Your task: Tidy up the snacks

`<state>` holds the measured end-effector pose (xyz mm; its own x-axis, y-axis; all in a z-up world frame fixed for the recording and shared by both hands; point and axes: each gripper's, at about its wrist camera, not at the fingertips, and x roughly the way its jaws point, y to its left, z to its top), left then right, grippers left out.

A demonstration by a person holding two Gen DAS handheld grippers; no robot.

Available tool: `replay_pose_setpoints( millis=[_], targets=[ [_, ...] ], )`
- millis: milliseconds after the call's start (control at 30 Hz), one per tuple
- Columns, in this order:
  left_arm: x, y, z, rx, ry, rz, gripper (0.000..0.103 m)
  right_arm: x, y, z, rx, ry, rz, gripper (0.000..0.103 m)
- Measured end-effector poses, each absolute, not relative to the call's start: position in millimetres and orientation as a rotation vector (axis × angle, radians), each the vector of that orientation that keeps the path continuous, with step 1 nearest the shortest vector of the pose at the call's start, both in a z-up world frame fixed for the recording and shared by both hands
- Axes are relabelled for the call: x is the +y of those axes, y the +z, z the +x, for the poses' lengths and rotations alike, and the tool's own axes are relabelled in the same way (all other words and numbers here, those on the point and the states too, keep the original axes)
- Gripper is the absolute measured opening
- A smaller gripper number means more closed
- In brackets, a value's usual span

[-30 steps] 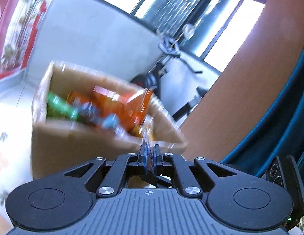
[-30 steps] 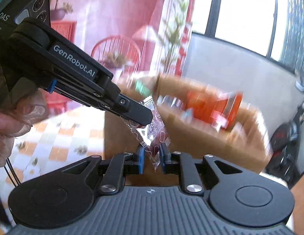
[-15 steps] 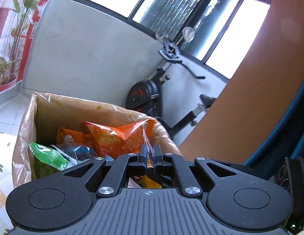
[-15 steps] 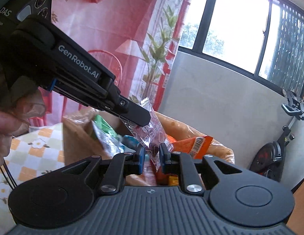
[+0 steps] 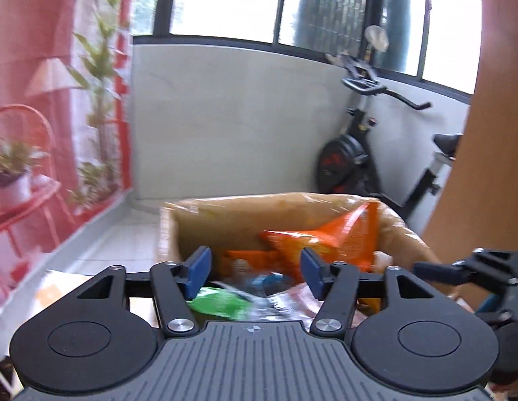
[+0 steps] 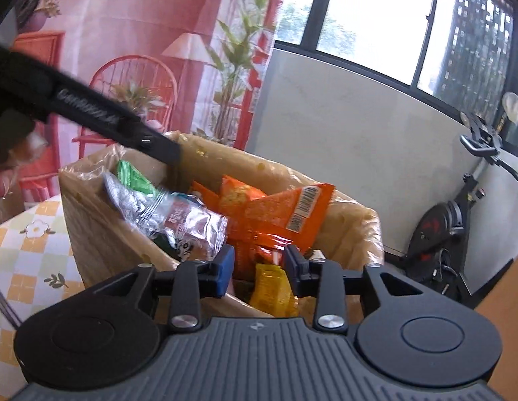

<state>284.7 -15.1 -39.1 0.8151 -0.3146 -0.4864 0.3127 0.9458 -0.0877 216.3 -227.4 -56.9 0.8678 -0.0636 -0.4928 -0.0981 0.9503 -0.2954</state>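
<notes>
One cardboard box [image 6: 102,234], two orange packets [image 6: 275,214], one green packet [image 6: 135,177].

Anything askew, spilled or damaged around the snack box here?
Nothing spilled. The packets lie jumbled in the lined cardboard box, and the big orange bag pokes above its rim, barcode end up. That's a loose pile, not damage.

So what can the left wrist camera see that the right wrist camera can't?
Only the left wrist view shows the right gripper poking in from the side. Only the right wrist view shows the checked tablecloth, a yellow packet and the barcode on the orange bag. Both show the cardboard box lined with plastic and full of snacks, the green packet, the exercise bike and the windows. Both grippers' jaws have just been opening, with nothing gripped.
</notes>
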Motion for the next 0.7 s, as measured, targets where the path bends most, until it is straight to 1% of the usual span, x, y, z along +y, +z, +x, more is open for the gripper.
replay_pose_setpoints(
  millis=[33,100,167,200,233,300,333,367,400,433,500,600,700],
  targets=[
    [-11,-35,284,0.516,-0.322,-0.006,0.064,-229,-55,214,0.516,0.012,-0.302,0.040],
    [-4,-31,281,0.503,-0.314,-0.010,0.068,-232,-48,209,0.501,0.008,-0.258,0.046],
    [1,-26,272,0.477,-0.303,-0.002,0.079,-234,-42,202,0.486,0.010,-0.218,0.049],
    [3,-24,267,0.462,-0.296,0.005,0.082,-233,-40,199,0.482,0.010,-0.203,0.052],
    [6,-22,261,0.446,-0.290,0.009,0.086,-233,-38,196,0.478,0.009,-0.190,0.053],
    [8,-19,251,0.423,-0.278,0.011,0.090,-233,-32,191,0.472,0.011,-0.161,0.062],
    [10,-17,245,0.417,-0.269,0.013,0.092,-233,-29,188,0.470,0.014,-0.144,0.065],
    [11,-17,241,0.413,-0.257,0.017,0.093,-233,-27,185,0.468,0.013,-0.126,0.072],
    [10,-17,237,0.408,-0.249,0.023,0.093,-233,-24,182,0.462,0.009,-0.109,0.075],
    [10,-17,231,0.402,-0.245,0.028,0.094,-232,-21,178,0.455,0.007,-0.091,0.084],
    [12,-17,218,0.388,-0.250,0.032,0.094,-231,-17,169,0.438,0.013,-0.054,0.091],
    [13,-15,200,0.372,-0.243,0.023,0.094,-225,-12,155,0.418,-0.006,-0.041,0.097],
    [15,-12,184,0.363,-0.235,0.011,0.094,-218,-7,137,0.393,-0.023,-0.034,0.098]
  ],
)
